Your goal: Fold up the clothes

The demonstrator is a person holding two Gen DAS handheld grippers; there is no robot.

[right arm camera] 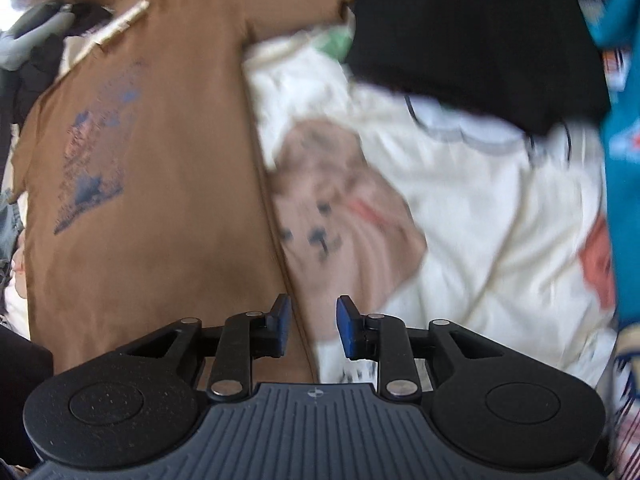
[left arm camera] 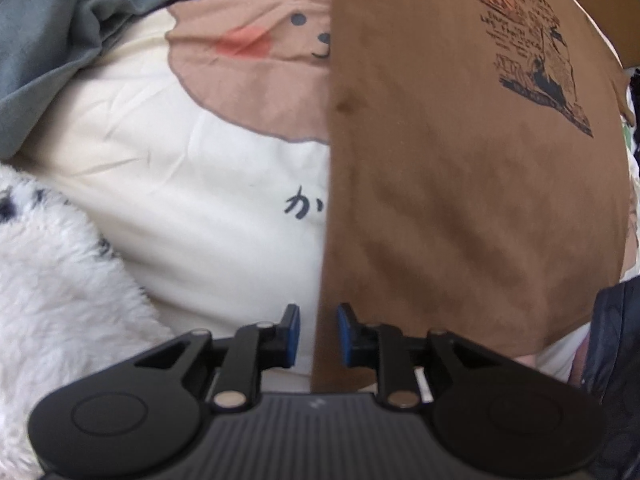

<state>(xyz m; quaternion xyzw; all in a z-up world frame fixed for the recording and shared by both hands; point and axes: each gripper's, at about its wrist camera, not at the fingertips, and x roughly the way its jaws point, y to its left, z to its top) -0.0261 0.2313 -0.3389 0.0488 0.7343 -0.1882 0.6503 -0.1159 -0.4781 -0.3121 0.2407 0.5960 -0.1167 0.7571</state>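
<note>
Cream bedding (left arm camera: 168, 208) with a brown cartoon animal print (left arm camera: 256, 56), white fluffy blanket (left arm camera: 60, 280) beside.

2 wrist views, close, facing steeply down; both share brown shirt (left arm camera: 460, 200) (right arm camera: 152, 200) on cream bedding (left arm camera: 192, 208) (right arm camera: 480, 220).

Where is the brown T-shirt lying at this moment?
The brown T-shirt lies flat on the cream bear-print bedding. It fills the right half of the left wrist view and the left half of the right wrist view, below a black garment.
</note>
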